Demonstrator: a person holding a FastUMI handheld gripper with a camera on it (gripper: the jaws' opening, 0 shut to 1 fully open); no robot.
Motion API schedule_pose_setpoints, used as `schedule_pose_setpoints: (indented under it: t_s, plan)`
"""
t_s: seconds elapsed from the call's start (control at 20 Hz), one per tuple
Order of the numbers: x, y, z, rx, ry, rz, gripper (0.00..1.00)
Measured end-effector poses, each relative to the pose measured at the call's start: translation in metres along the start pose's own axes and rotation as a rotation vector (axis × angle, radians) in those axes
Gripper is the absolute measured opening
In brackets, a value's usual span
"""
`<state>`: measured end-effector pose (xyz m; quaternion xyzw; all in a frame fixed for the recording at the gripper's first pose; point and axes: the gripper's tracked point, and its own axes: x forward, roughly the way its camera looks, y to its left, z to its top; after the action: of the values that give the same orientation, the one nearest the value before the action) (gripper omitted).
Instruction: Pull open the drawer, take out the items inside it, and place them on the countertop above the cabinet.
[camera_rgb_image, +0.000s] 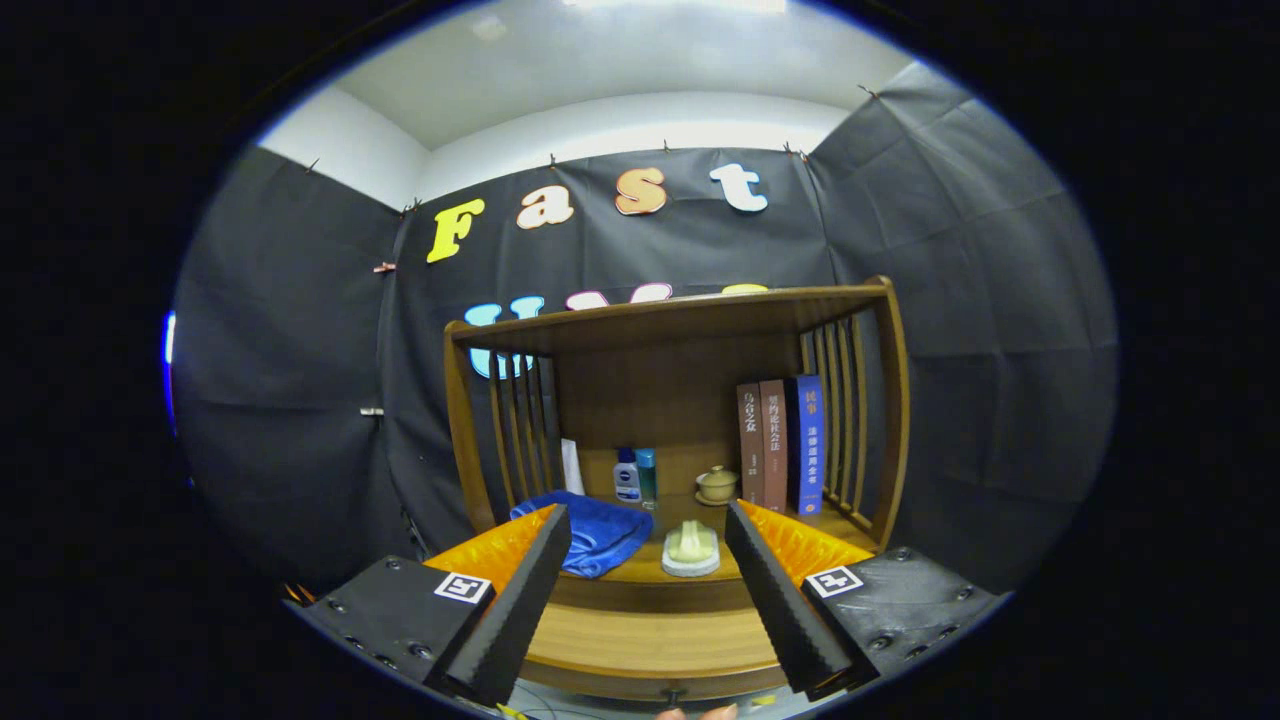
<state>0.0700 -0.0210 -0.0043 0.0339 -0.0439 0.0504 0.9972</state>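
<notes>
A wooden cabinet (680, 330) stands against the black cloth wall, straight ahead of my gripper (648, 510). The gripper is open and nothing lies between its fingers. Under the countertop (640, 578) the drawer front (650, 640) runs between the fingers, with a small dark knob (672, 692) at its lower edge. The drawer looks closed, so its contents are hidden. On the countertop, just beyond the fingertips, a blue cloth (600, 530) lies beside a pale green piece on a white base (690, 548).
Further back on the countertop stand a white bottle (626, 477), a teal bottle (647, 474), a small lidded pot (716, 485) and three upright books (780, 445). Slatted wooden sides (835, 400) and a top shelf (670, 312) enclose that space.
</notes>
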Motion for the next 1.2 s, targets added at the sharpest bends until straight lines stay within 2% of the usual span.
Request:
schedule_pose_setpoints:
  t_s: [0.15, 0.5, 0.9, 1.2]
  plan:
    - [-0.024, 0.008, -0.017, -0.017, -0.048, -0.015, 0.98]
    - [-0.044, -0.019, -0.114, -0.043, 0.030, -0.100, 0.99]
    - [-0.043, -0.017, -0.227, -0.038, 0.190, -0.080, 0.99]
    - [-0.033, -0.014, -0.264, -0.044, 0.250, -0.075, 0.99]
